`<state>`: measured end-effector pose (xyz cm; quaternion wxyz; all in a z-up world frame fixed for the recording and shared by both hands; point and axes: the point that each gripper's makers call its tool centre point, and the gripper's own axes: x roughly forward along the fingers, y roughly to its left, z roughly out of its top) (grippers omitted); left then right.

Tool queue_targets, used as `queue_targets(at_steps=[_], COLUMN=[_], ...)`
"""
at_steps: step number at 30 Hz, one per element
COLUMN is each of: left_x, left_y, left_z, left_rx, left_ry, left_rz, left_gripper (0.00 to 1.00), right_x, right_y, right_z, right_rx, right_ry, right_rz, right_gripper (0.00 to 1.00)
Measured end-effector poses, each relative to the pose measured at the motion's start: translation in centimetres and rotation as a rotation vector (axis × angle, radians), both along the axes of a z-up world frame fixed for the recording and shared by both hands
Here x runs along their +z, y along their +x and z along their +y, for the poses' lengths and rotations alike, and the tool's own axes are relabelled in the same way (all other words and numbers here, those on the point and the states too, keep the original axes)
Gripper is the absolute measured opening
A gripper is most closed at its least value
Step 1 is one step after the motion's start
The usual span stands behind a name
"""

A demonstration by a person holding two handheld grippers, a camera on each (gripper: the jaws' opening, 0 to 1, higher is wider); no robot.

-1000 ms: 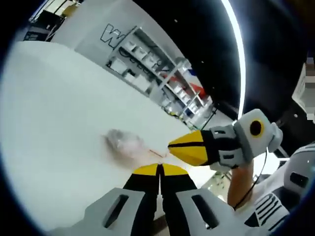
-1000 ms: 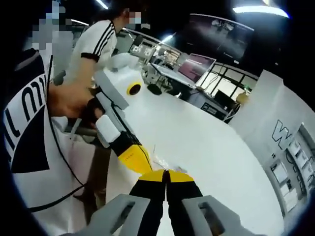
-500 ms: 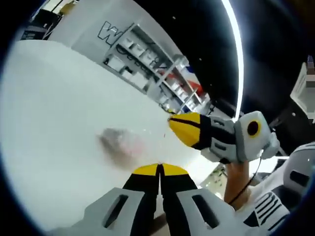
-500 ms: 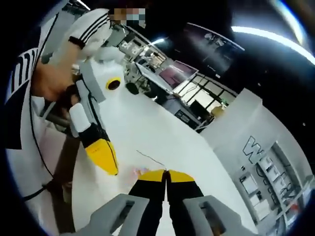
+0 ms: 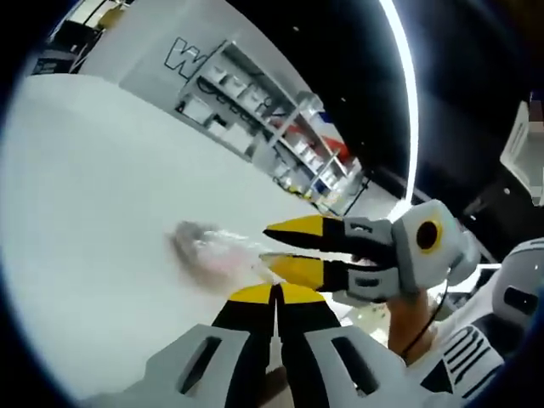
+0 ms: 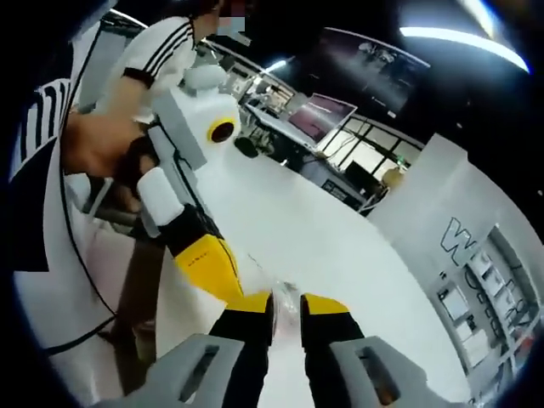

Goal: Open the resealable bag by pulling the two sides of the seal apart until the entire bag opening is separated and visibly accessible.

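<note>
**Right gripper opens at the bag's edge; left gripper keeps its pinch**

In the left gripper view, the left gripper [image 5: 274,293] rises from 6 o'clock with its yellow tips pressed together, no gap between them. The bag [image 5: 212,251], clear and crumpled with a pinkish tint, lies on the white table [image 5: 93,187] just beyond those tips, toward 10 o'clock. Whether the tips hold the bag's near edge cannot be told from this view. The right gripper [image 5: 285,248] reaches in from 3 o'clock, lying nearly level, its two yellow jaws spread apart with the bag's near corner at their tips. A hand [image 5: 408,319] grips its handle at 4 o'clock.

In the right gripper view, the right gripper [image 6: 286,304] shows its jaws parted at 6 o'clock, and a strip of the bag [image 6: 285,299] stands in the gap between them. The left gripper [image 6: 225,276] slants down from 10 o'clock, its yellow tip ending just beside the right gripper's left jaw. A hand [image 6: 98,149] holds it at 9 o'clock, below a striped sleeve [image 6: 161,51].

Half a second ago the right gripper's jaws were closed and held up off the bag, with the left gripper well apart from them; now they stand open at the bag and the two grippers have come close together. The left gripper's tips remain closed as before.
</note>
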<state>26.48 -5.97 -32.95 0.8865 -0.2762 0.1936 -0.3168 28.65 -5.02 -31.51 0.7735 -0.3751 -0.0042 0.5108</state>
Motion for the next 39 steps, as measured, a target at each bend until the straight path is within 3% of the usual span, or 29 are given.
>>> queue_targets(at_steps=[8,12,17,23,28,31,35,36,39], left_x=[-0.3,-0.2,0.5,1.1,1.5,1.9,2.9,3.1,3.6], left_y=[0.0,-0.1,0.3,1.0,1.9,2.6,3.8,4.0,4.1], left_z=[-0.2,-0.4,-0.6,0.1,1.2,1.9,2.8,2.9,2.8], left_rx=[-0.010,-0.015,-0.023,0.004,0.048,0.068,0.130,0.136,0.127], left_ry=[0.013,0.006,0.000,0.018,0.105,0.260,0.446,0.485,0.526], left_rz=[0.006,0.001,-0.027,-0.094,-0.190,-0.314,-0.464,-0.484,-0.514], left_gripper=[0.01,0.01,0.01,0.03,0.29,0.41,0.76,0.81,0.83], right_x=[1.6,2.9,4.1,4.1,4.6,5.1,5.9,6.0,6.5], right_y=[2.1,2.4,3.0,3.8,4.1,4.3,4.7,4.8,5.0], right_z=[-0.4,-0.2,-0.2,-0.3,-0.4,-0.3,-0.2,-0.2,-0.1], right_rx=[-0.071,-0.097,-0.120,-0.136,-0.139,-0.138,-0.129,-0.126,-0.114], right_ry=[0.086,0.177,0.258,0.283,0.304,0.313,0.329,0.332,0.340], right_rz=[-0.078,-0.100,-0.097,-0.075,-0.071,-0.075,-0.074,-0.074,-0.067], right_gripper=[0.00,0.00,0.00,0.00,0.00,0.00,0.00,0.00,0.00])
